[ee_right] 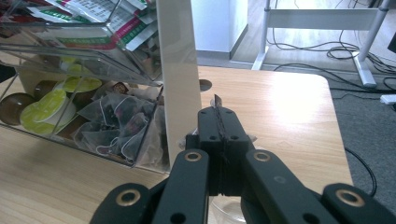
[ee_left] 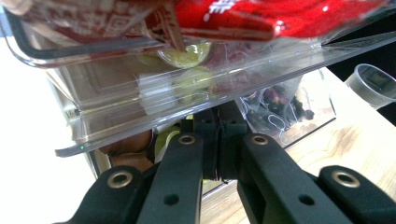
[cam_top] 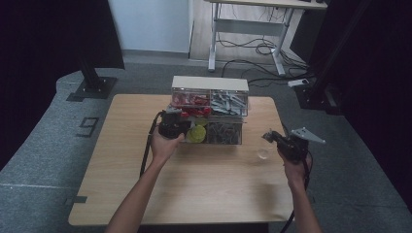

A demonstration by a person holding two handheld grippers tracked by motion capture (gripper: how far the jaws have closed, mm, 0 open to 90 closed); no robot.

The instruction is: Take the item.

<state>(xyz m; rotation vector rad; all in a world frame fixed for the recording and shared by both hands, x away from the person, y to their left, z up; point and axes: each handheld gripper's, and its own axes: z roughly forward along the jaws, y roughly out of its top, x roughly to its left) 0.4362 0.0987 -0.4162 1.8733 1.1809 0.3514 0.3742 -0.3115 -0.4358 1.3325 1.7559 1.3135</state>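
A clear two-tier organizer (cam_top: 209,85) stands at the back middle of the wooden table (cam_top: 194,194). My left gripper (cam_top: 180,119) is at its left front, jaws shut, tips (ee_left: 217,119) just under the edge of the clear upper tray (ee_left: 140,93) that holds red packets (ee_left: 261,16). Green-lidded capsules (cam_top: 197,133) and tea bags (ee_right: 121,121) fill the lower tier. My right gripper (cam_top: 268,137) hovers to the right of the organizer's white side panel (ee_right: 180,70), jaws pressed together (ee_right: 218,112). A small clear cup (cam_top: 264,153) sits right below it.
Grey sachets (cam_top: 228,102) fill the upper right compartment. Beyond the table a desk frame (cam_top: 248,29) stands over loose cables (cam_top: 265,48) on the floor. A dark stand base (cam_top: 92,87) sits at the back left.
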